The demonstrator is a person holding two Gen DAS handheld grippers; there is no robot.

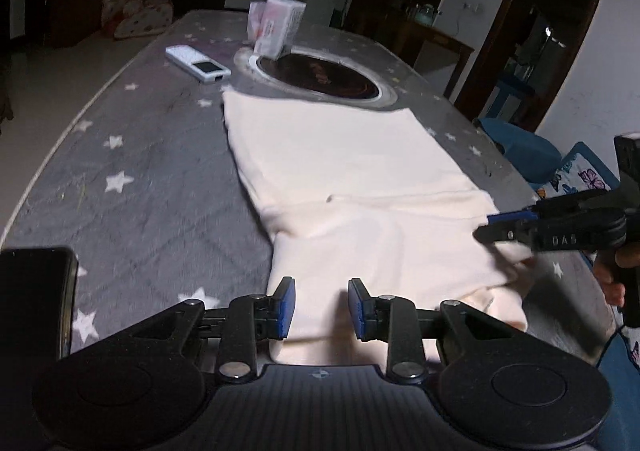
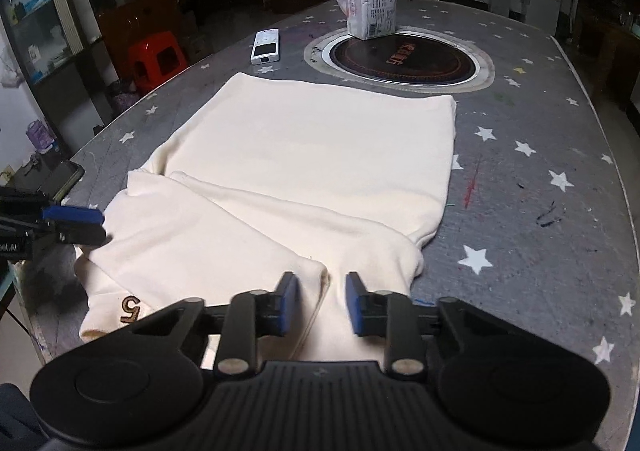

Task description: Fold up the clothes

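Left wrist view
Garment: a cream garment (image 1: 352, 179) lies flat along the middle of the grey star-patterned bench (image 1: 132, 155), partly folded, with a layer laid across its near half.
Left hand-held gripper: the left hand-held gripper (image 1: 322, 307) sits low over the near edge of the cloth, its blue-padded fingers (image 1: 286, 309) spread apart; cloth lies under and between them, but the pads do not press on it.
Right hand-held gripper: the right hand-held gripper (image 1: 490, 225) comes in from the right edge, seen side-on at the garment's right corner, its fingers close together; whether cloth is pinched there I cannot tell. A person's hand (image 1: 614, 271) grips its handle.
Other things: a white remote (image 1: 198, 64), a tissue pack (image 1: 276, 27) at the rim of a dark round inset (image 1: 320, 77), and a black phone (image 1: 36, 299) at the near left.

Right wrist view
Garment: the same cream piece (image 2: 312, 155) spreads across the bench (image 2: 540, 171); a brown "5" (image 2: 131, 308) shows near its lower left corner.
Right hand-held gripper: its fingertips (image 2: 322, 303) stand a little apart over a fold ridge at the near hem, with the pads (image 2: 356, 303) clear of the cloth.
Left hand-held gripper: it (image 2: 102, 227) reaches in from the left edge at the garment's left side, fingers near each other.
Other things: remote (image 2: 265, 47), tissue pack (image 2: 371, 7), round inset (image 2: 404, 57), and a red stool (image 2: 156, 59) beyond the bench.
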